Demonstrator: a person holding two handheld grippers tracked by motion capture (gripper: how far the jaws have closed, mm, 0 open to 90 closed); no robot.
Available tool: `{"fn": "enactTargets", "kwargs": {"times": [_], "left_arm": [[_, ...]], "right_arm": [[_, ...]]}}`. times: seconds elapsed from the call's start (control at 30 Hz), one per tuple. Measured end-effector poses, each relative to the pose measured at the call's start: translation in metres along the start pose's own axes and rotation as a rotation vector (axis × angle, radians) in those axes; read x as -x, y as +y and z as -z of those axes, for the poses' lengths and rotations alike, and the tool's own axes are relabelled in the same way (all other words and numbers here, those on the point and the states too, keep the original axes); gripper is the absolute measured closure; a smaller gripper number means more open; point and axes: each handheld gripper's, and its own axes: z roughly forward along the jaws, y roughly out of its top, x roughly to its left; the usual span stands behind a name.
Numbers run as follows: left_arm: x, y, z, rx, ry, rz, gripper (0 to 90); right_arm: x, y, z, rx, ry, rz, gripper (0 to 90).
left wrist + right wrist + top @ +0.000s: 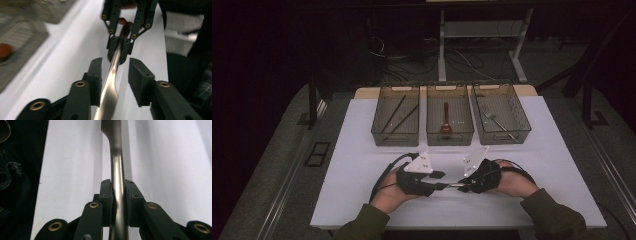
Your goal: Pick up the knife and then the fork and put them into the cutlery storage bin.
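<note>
A slim metal utensil [111,82] hangs just above the white desk [362,165], its long axis running straight between the grippers: the right gripper [117,192] clamps one end, while the left gripper [115,72] straddles it with jaws apart

Two hand-held tools, matt black plastic throughout. Left gripper [439,186]: black body topped by a pale grey three-cornered plate [419,164] dotted with small dark holes; black cable [384,172] looping from its rear. Right gripper [460,187]: same build, its own pale grey plate [475,161] and a black cable [518,167] behind. Jaws: flat black links pinned with brass-coloured rivets [80,84], ending in blocky black pads [140,77] with a finely textured face; small dark screw heads [107,194] on the pad tops. Wearer's sleeves [557,215]: dark olive-green fabric, cuffed at the wrists.
</note>
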Motion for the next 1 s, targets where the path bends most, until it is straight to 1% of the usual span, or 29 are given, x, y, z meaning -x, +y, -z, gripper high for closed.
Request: {"fn": "enactTargets", "kwargs": {"times": [0.07,0.1,0.17,0.23,0.3,0.37,0.4,0.47,0.5,0.53,0.57,0.63,0.7,0.73,0.83,0.97,1.0], "left_arm": [[-0.003,-0.006,0.011,0.034,0.014,0.034,55.6],[-0.004,-0.009,0.017,0.041,0.026,0.040,54.7],[-0.006,-0.017,0.027,0.067,0.057,0.063,51.5],[-0.008,-0.024,0.036,0.089,0.092,0.095,48.8],[-0.011,-0.033,0.043,0.105,0.116,0.122,45.8],[-0.013,-0.043,0.047,0.110,0.150,0.143,40.4],[-0.014,-0.048,0.048,0.111,0.161,0.155,39.2],[-0.016,-0.056,0.049,0.117,0.182,0.181,34.4],[-0.017,-0.060,0.049,0.119,0.194,0.189,33.4],[-0.017,-0.063,0.049,0.118,0.212,0.197,31.0],[-0.019,-0.066,0.049,0.117,0.223,0.199,27.4],[-0.021,-0.070,0.048,0.131,0.234,0.211,23.8],[-0.023,-0.072,0.047,0.133,0.246,0.210,20.0],[-0.024,-0.072,0.046,0.134,0.256,0.214,17.6],[-0.024,-0.073,0.044,0.137,0.277,0.218,12.2],[-0.025,-0.074,0.040,0.118,0.282,0.231,0.0],[-0.025,-0.074,0.039,0.110,0.277,0.235,0.0]], "right_arm": [[0.003,-0.005,0.004,0.003,-0.019,-0.026,77.2],[0.006,-0.008,0.006,0.010,-0.031,-0.026,77.2],[0.010,-0.014,0.012,0.014,-0.051,-0.059,77.2],[0.013,-0.021,0.018,0.016,-0.076,-0.089,77.2],[0.017,-0.028,0.024,0.023,-0.099,-0.117,77.1],[0.021,-0.034,0.032,0.031,-0.120,-0.147,77.1],[0.023,-0.037,0.036,0.041,-0.130,-0.153,77.1],[0.026,-0.041,0.045,0.051,-0.151,-0.186,77.1],[0.026,-0.042,0.049,0.060,-0.165,-0.212,77.1],[0.028,-0.045,0.053,0.066,-0.177,-0.221,77.1],[0.029,-0.046,0.057,0.077,-0.186,-0.241,77.1],[0.033,-0.051,0.065,0.094,-0.205,-0.272,77.1],[0.037,-0.055,0.072,0.108,-0.229,-0.300,77.1],[0.039,-0.057,0.076,0.110,-0.239,-0.324,77.1],[0.045,-0.063,0.086,0.133,-0.270,-0.375,77.1],[0.055,-0.072,0.098,0.148,-0.308,-0.422,77.1],[0.058,-0.074,0.101,0.149,-0.317,-0.436,77.1]]}}
